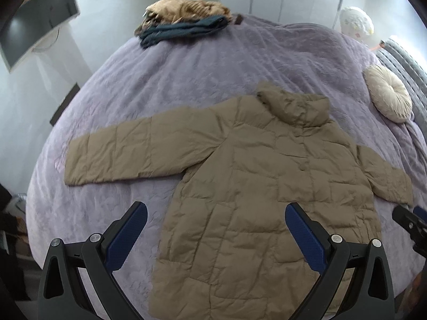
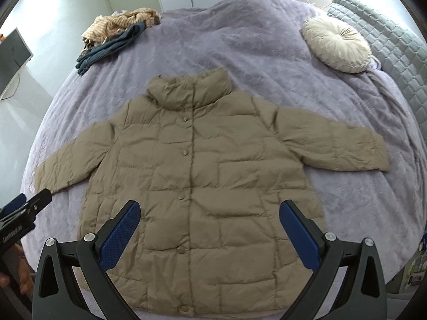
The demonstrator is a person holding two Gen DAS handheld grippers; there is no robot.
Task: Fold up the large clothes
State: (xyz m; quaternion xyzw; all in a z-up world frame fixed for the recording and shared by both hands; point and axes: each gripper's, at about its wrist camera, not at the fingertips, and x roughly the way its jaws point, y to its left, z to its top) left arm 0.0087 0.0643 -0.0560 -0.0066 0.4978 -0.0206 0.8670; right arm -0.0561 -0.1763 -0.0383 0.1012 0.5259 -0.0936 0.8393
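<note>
1. A lilac bedspread (image 2: 261, 61) covers the bed.
2. A round cream cushion (image 2: 336, 43) lies at two o'clock.
3. Heaped clothes (image 2: 117, 34), tan over teal, at eleven o'clock.
4. Possibly a monitor (image 1: 37, 24), blurred, at ten o'clock.

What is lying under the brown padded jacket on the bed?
The jacket lies flat, front up, on the purple blanket, which shows all around it. Whatever lies beneath the jacket itself is hidden.

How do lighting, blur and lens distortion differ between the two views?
Left wrist: bed bulges into a dome, monitor smeared at the rim, light soft. Right wrist: same fisheye bulge, jacket sharp, no hard shadows.
</note>
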